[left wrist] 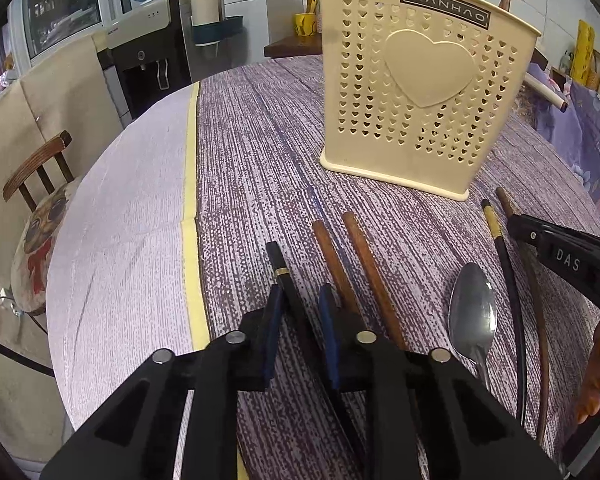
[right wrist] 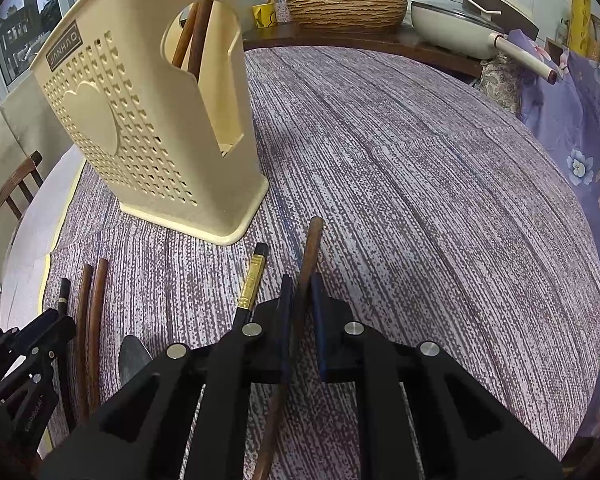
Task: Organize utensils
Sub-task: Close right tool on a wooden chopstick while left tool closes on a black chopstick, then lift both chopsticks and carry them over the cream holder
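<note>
A cream perforated utensil holder stands on the table with brown chopsticks inside it. My left gripper is shut on a black chopstick with a gold band, which runs back between the blue pads. To its right lie two brown chopsticks, a steel spoon and a black-and-gold chopstick. My right gripper is shut on a brown wooden chopstick. The black-and-gold chopstick lies just left of it. In the right wrist view the left gripper shows at the lower left.
The round table has a purple speckled cloth, and its edge curves close on the left. A wooden chair and a water dispenser stand beyond it. A woven bowl, a white pan and floral fabric line the far side.
</note>
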`<action>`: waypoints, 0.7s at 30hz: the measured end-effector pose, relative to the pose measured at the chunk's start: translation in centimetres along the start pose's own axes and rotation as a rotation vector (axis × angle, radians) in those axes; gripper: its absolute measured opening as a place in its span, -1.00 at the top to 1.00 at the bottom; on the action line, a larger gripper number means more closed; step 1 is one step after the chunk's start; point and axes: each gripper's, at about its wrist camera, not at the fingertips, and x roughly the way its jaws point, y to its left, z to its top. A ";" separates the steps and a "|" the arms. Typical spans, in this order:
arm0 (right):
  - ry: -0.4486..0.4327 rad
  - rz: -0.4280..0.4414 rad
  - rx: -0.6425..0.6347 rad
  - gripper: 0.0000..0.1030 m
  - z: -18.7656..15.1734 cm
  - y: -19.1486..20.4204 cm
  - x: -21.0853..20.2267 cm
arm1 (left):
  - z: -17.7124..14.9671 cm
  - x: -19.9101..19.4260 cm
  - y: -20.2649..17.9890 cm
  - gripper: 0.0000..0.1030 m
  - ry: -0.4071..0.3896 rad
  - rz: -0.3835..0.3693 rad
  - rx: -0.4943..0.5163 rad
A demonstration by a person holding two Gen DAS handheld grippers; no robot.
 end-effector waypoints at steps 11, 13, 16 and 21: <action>-0.002 0.030 0.021 0.83 0.4 -0.7 0.3 | 1.1 0.6 0.3 0.81 0.009 -0.032 -0.019; -0.001 0.041 0.034 0.83 0.5 -1.0 0.3 | 1.3 0.8 0.4 0.82 0.010 -0.037 -0.023; -0.003 0.063 0.054 0.83 0.6 -1.4 0.5 | 1.5 0.9 0.4 0.82 0.009 -0.043 -0.029; -0.013 0.116 0.105 0.83 0.7 -2.5 0.3 | 1.9 1.0 0.7 0.83 0.002 -0.058 -0.044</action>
